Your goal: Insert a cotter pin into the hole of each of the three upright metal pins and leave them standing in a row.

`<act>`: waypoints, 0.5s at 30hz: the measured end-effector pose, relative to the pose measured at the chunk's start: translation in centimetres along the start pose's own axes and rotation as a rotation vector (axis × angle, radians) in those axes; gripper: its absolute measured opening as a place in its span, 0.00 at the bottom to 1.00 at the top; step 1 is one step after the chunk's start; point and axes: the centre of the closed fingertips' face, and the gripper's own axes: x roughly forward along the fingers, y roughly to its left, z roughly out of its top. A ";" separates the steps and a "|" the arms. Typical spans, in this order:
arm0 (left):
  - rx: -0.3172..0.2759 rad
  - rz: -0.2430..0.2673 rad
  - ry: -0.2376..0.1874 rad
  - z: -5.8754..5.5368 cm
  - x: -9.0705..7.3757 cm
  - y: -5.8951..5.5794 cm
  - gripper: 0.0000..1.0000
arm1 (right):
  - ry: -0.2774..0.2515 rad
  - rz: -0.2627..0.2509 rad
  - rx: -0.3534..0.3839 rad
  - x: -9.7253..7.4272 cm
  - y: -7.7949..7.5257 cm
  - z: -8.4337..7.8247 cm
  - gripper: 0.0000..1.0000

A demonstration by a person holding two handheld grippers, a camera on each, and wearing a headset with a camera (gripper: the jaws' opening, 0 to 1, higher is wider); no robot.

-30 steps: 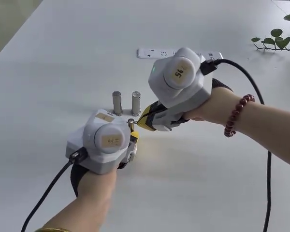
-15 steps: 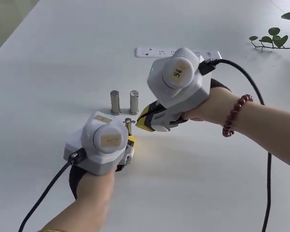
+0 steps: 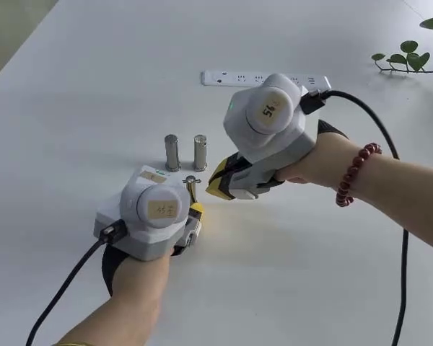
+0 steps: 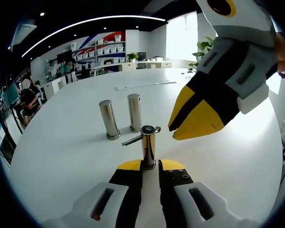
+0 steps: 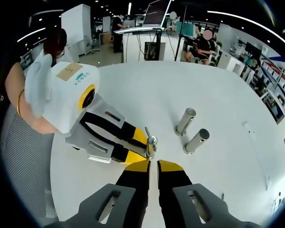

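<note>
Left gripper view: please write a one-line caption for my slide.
Left gripper holds an upright metal pin with a cotter pin through it; right gripper beside, two more pins behind.

The left gripper (image 4: 149, 167) clamps the foot of an upright metal pin (image 4: 147, 147), which has a cotter pin (image 4: 138, 136) through the hole near its top. Just behind it, two more metal pins (image 4: 108, 118) stand side by side on the white table (image 4: 61, 156). The right gripper (image 4: 174, 132) hovers near the cotter pin's loop, its yellow jaws drawn together.
</note>
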 end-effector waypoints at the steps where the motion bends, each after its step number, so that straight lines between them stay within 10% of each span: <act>1: -0.001 0.000 0.002 0.0 0.0 0.0 0.12 | 0.001 -0.001 0.001 0.0 0.0 0.0 0.01; 15: -0.011 0.009 0.002 0.1 -1.4 0.7 0.27 | -0.033 -0.063 0.064 -1.2 -2.0 0.1 0.10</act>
